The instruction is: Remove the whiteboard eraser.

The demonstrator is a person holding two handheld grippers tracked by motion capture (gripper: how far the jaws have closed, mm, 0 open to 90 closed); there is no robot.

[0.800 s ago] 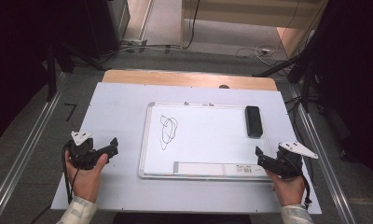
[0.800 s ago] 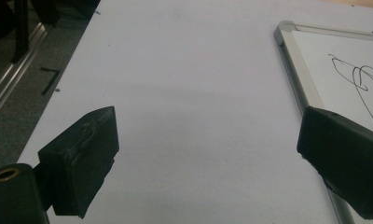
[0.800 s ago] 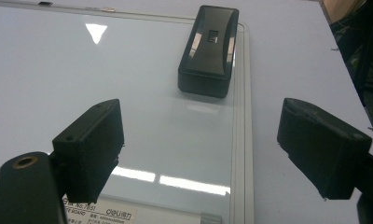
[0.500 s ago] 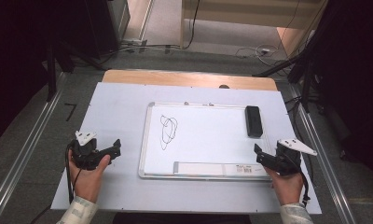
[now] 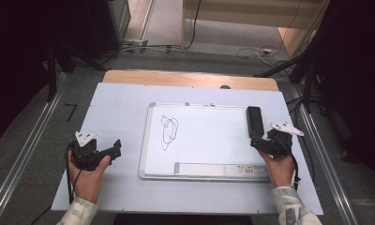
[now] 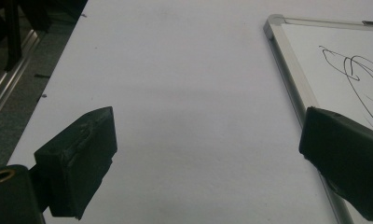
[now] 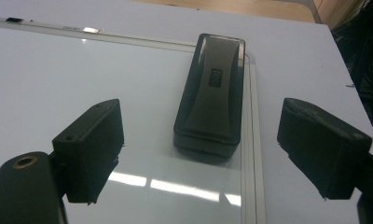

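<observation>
Since the earlier frame the right hand-held gripper (image 5: 263, 140) has advanced to just short of the eraser (image 7: 211, 93), jaws apart. Eraser lies flat at the whiteboard's (image 5: 209, 140) right edge, long axis running away from the person. Left hand-held gripper (image 5: 111, 149), jaws apart, rests over bare counter (image 5: 120, 103) beside the board.

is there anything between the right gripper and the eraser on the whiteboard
Nothing: in the right gripper view, bare whiteboard alone lies between the open right gripper and the black eraser ahead of it.

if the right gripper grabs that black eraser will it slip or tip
The eraser looks stiff and low, lying flat on the whiteboard, so it is unlikely to tip or roll. Its glossy top and rounded edges may be slippery; gripping its long sides seems safer. Pushed, it would probably slide easily.
</observation>
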